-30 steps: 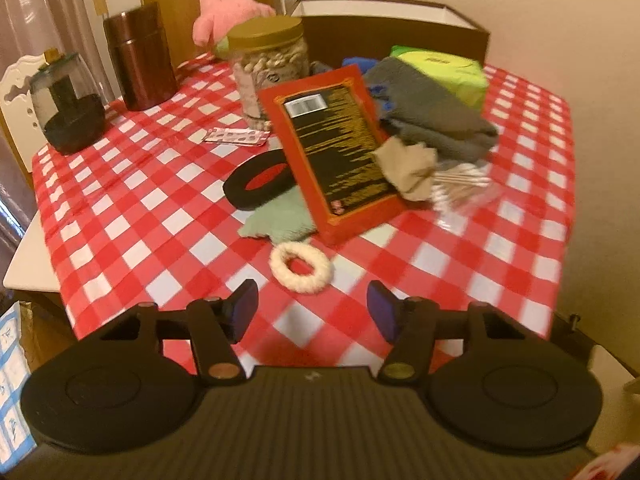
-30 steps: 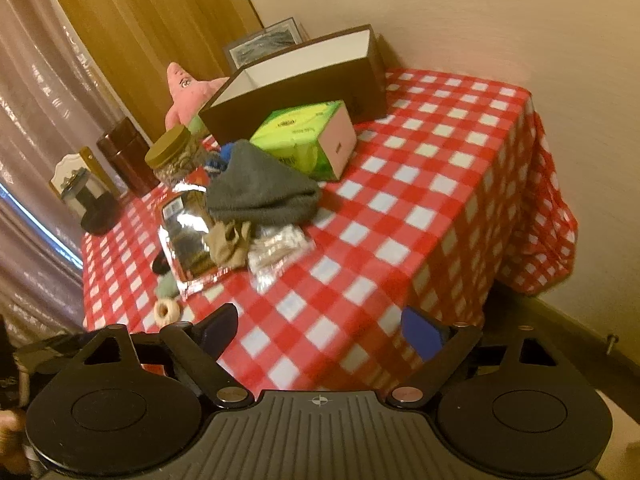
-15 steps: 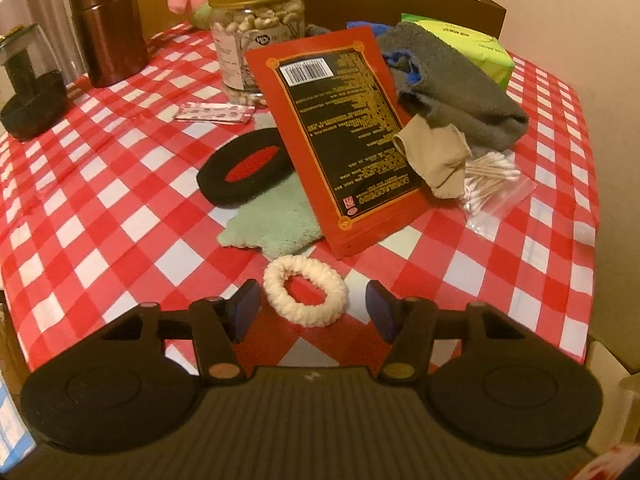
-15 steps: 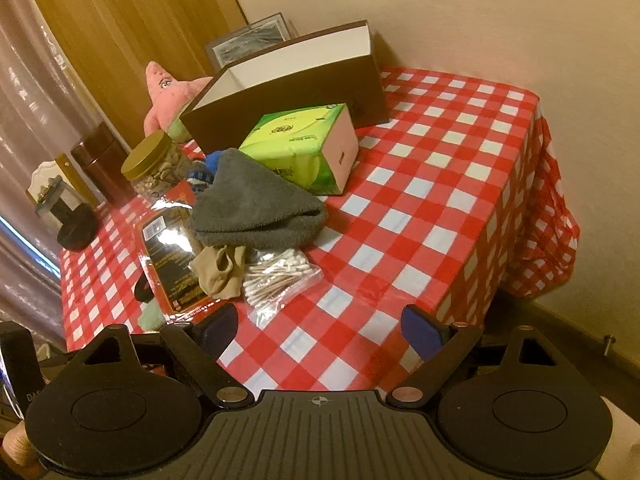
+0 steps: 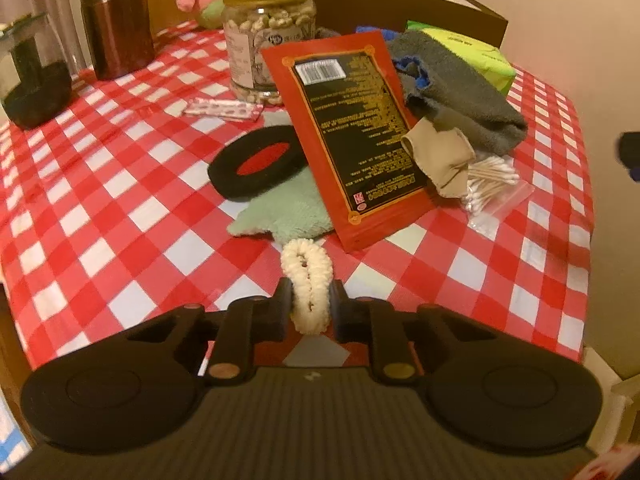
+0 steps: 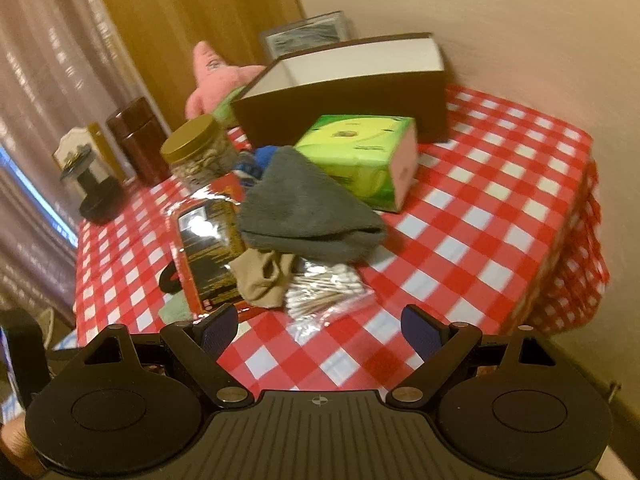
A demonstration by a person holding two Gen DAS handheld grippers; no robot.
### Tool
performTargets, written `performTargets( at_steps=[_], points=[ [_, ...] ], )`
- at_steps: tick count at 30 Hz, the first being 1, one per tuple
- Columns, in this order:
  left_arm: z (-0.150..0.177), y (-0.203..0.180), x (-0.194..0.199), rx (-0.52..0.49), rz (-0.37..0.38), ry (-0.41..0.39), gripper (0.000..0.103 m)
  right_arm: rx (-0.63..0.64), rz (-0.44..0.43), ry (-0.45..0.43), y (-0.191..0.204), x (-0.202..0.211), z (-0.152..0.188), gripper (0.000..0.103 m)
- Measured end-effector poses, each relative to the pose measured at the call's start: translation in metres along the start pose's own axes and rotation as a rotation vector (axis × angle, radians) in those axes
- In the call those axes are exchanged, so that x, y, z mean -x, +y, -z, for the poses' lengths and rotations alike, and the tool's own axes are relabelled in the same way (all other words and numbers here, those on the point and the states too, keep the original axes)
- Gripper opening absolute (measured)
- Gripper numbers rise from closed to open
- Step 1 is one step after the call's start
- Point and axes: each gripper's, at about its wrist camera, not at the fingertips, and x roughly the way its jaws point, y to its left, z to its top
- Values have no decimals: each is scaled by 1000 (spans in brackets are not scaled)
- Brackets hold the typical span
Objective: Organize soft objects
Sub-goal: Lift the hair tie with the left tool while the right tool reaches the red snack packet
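Note:
A cream scrunchie point(image 5: 306, 270) lies at the near edge of the red checked tablecloth point(image 5: 120, 200). It is squashed into a narrow oval between the pads of my left gripper point(image 5: 310, 295), whose jaws are closing on it. Just beyond lie a pale green cloth point(image 5: 284, 212) and a black foam ring point(image 5: 256, 164). A grey towel point(image 6: 304, 208) and a beige sock point(image 6: 260, 280) are piled against a red packet point(image 5: 352, 136). My right gripper point(image 6: 318, 324) stands open with nothing between its fingers, just short of a bag of cotton swabs point(image 6: 324, 296). A pink plush point(image 6: 212, 76) sits at the back.
An open brown box point(image 6: 344, 108) stands at the back with a green tissue box point(image 6: 360, 156) in front of it. A nut jar point(image 5: 268, 36), a brown canister point(image 5: 116, 28), a dark glass pot point(image 5: 36, 76) and a blister pack point(image 5: 222, 109) stand on the left. The cloth's right side is bare.
My left gripper came forward and down over the scrunchie and closed on it, squeezing the ring flat. The right gripper slid left toward the pile, still open.

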Motion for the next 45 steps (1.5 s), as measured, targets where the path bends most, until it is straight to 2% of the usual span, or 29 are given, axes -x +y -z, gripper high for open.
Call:
performTargets(
  at_steps=[5,14,24,35,38,45],
  points=[
    [-5,9,22,21,-27,-35,18,96,-71,4,20,-18,-5,86],
    [-24,41,40,106,-126,-70,18,289,-168,-44,59,-59,-34,73],
    [-30,48,39,181,-201,-44,18,384,-249,-35,68,-105,-64,69],
    [-34,43,38,317,-295,-18,18,449,-368,40,51,-172,-106,59],
    [-32,39,41,347,-326,-6,18,454,-421,66,45,-186,-113,58],
    [-25,27,47,423,-375,13,18,463,-651,169,28,-211,-124,49]
  ],
)
